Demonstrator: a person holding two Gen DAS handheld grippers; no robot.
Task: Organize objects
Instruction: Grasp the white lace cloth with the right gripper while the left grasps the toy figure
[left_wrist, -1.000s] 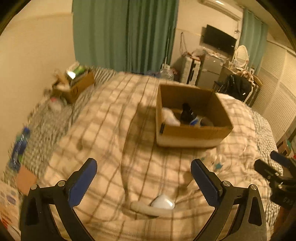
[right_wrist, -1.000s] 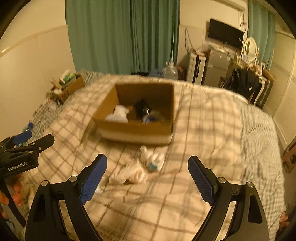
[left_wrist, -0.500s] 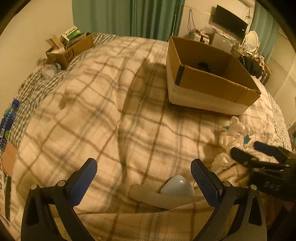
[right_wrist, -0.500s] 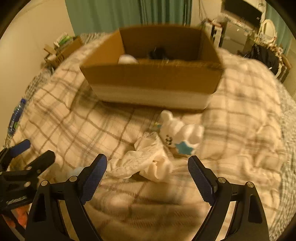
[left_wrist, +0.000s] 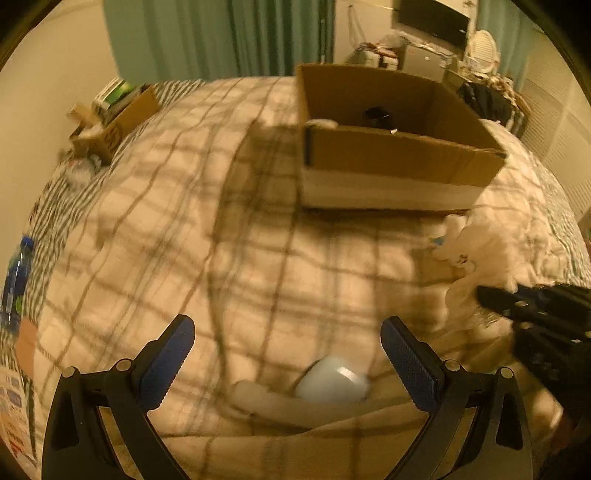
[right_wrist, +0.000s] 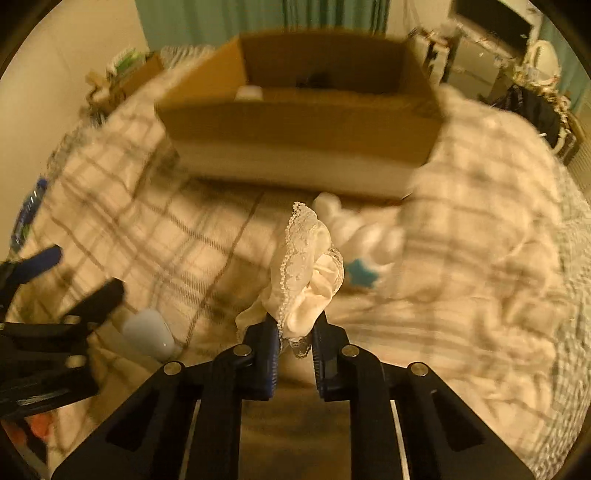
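The right gripper (right_wrist: 294, 334) is clenched on a white lace-trimmed cloth (right_wrist: 304, 273), which stands up between its jaws above the plaid blanket (right_wrist: 155, 236). The left gripper (left_wrist: 288, 354) has its jaws spread wide and holds nothing; a small pale rounded object (left_wrist: 332, 378) lies on the blanket between its fingers, resting against a pale strap-like piece (left_wrist: 266, 400). Beyond the held cloth, a white plush toy (right_wrist: 364, 236) with a blue star lies on the blanket, just in front of the cardboard box (right_wrist: 303, 122). The box sits open on the bed with a white item and a dark item inside. Green curtains (left_wrist: 221, 37) hang behind.
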